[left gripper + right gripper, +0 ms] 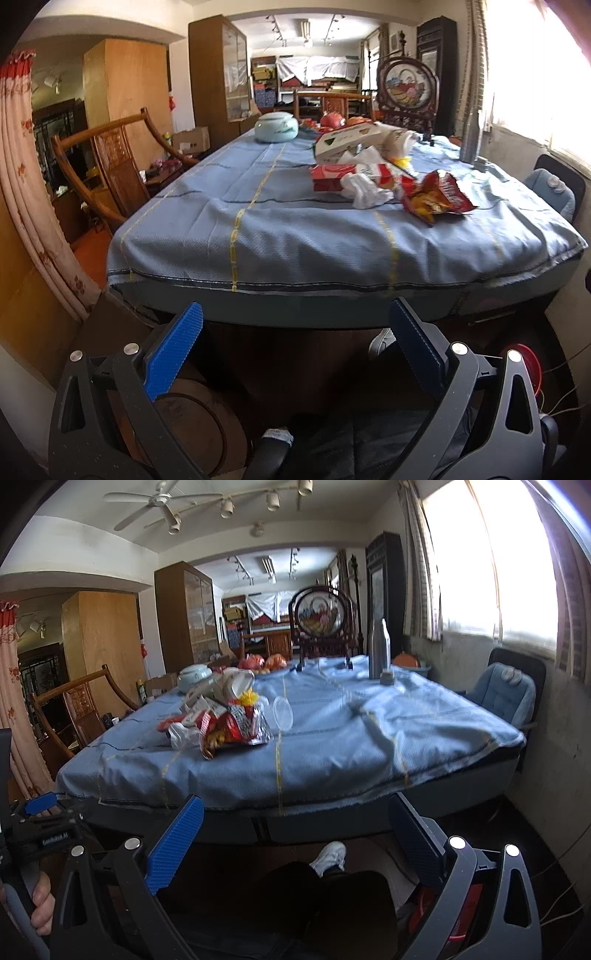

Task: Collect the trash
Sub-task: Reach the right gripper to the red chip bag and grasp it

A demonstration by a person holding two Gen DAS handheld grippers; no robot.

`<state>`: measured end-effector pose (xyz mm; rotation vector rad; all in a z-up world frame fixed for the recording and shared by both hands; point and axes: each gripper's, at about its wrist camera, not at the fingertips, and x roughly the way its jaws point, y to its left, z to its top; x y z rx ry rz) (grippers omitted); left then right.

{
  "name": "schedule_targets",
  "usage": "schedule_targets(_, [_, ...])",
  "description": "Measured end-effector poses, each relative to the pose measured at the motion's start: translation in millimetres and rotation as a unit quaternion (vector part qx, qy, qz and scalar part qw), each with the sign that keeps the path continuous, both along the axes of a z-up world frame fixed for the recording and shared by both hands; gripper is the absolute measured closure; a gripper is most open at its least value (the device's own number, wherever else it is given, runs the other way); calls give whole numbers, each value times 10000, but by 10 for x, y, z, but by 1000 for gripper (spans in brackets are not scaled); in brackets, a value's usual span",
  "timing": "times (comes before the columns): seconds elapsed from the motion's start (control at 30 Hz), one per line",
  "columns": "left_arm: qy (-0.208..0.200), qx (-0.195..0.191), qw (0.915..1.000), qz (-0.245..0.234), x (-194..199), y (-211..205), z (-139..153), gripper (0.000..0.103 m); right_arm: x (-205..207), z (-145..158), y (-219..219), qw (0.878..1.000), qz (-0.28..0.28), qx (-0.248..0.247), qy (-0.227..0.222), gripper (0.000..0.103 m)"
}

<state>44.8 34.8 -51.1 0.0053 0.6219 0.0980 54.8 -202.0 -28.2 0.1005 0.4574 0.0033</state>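
One counter (258,221) fills both of my views, draped in a single blue cloth (332,746) with yellow stripes. I count two wooden chairs (110,162) along its left side, though the second is partly hidden, and one blue-cushioned seat (506,698) on the window side. One round framed screen (319,614) stands at the far end. One tall metal bottle (378,650) stands upright near the window edge, and one pale green lidded jar (275,127) sits far back on the left.

The trash lies in one heap (373,166) on the cloth, right of centre in my left view: one white carton (347,142), one red box (328,177), one crumpled white tissue (364,190), one red and yellow snack bag (439,197) nearest the front edge. One clear plastic lid (283,709) stands just beside the heap.

My left claw (295,325) is spread wide with nothing between its two blue pads, below the counter's front edge. My right claw (295,819) is spread likewise, also short of the counter and well apart from the heap.
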Motion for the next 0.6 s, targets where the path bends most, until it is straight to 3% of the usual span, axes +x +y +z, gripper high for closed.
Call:
schedule_targets(0.2, [106,-87,9998,119,361,153,9,7,429,-148,88,9985,356,142,404,5])
schedule_targets(0.37, [-20,83,9997,249,695,215,72,7,939,-171,350,9945,875,84,568,5])
schedule_targets(0.6, [-12,123,9995,295,1024,289,74,7,1584,-136,747,9898,1200,-350,684,5])
